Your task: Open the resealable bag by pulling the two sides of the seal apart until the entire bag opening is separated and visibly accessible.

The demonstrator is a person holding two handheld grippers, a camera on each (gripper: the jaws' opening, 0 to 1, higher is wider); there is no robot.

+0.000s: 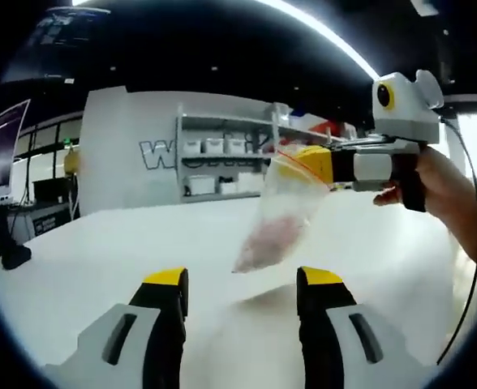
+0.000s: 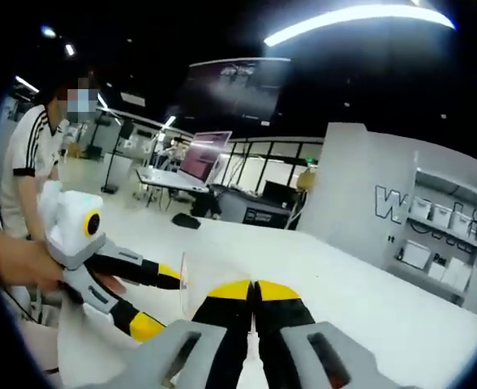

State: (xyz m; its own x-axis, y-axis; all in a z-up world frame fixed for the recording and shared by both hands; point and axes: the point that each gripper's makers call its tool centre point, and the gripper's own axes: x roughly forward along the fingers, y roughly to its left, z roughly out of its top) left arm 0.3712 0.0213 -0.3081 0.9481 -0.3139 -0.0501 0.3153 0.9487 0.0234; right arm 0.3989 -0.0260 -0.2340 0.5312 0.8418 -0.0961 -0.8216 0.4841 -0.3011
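Observation:
A clear resealable bag [image 1: 272,217] with a red seal line and pinkish contents hangs above the white table [image 1: 100,243]. My right gripper [image 1: 314,164] comes in from the right of the left gripper view, held by a hand, shut on the bag's top edge. My left gripper [image 1: 242,279] is open in front of and below the bag, apart from it, with nothing between its jaws. In the right gripper view the right gripper [image 2: 255,288] has its jaws together, and a thin clear edge of the bag [image 2: 190,292] shows to their left. The left gripper [image 2: 157,301] stands open there too.
A white wall panel [image 1: 129,154] with lettering and a shelf [image 1: 222,158] of white bins stand behind the table. A person [image 2: 27,178] in a white striped shirt stands at the left of the right gripper view. Desks and a monitor [image 2: 202,158] lie beyond.

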